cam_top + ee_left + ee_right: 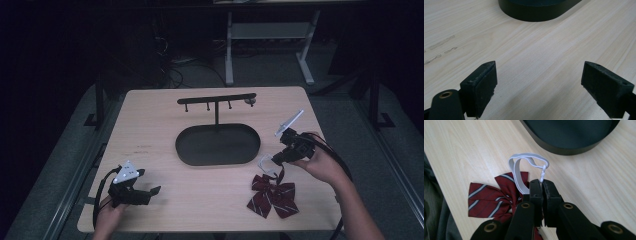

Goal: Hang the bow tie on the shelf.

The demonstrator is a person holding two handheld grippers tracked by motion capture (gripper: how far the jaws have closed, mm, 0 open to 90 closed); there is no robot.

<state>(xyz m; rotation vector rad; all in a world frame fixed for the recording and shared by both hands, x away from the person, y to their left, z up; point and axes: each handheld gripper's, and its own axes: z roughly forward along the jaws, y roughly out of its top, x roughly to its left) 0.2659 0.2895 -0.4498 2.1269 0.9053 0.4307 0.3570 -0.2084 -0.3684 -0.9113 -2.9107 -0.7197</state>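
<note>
Dark red striped bow tie (pixel 272 196) resting on the bench (pixel 165 125) near its front right edge, its white elastic band (pixel 524 166) pinched at the clasp between the fully closed jaws of the right gripper (pixel 276 159). Probably headed for a peg on the black T-shaped stand (pixel 216 99) above the oval tray (pixel 218 145). Best lifted slowly, straight up, until the bow hangs free; keep the loop open and facing the peg. Ease the band over a peg before releasing. Left gripper (pixel 539 85) wide open, holding nothing, low over bare wood at front left; leave it parked there, clear of the tray.
</note>
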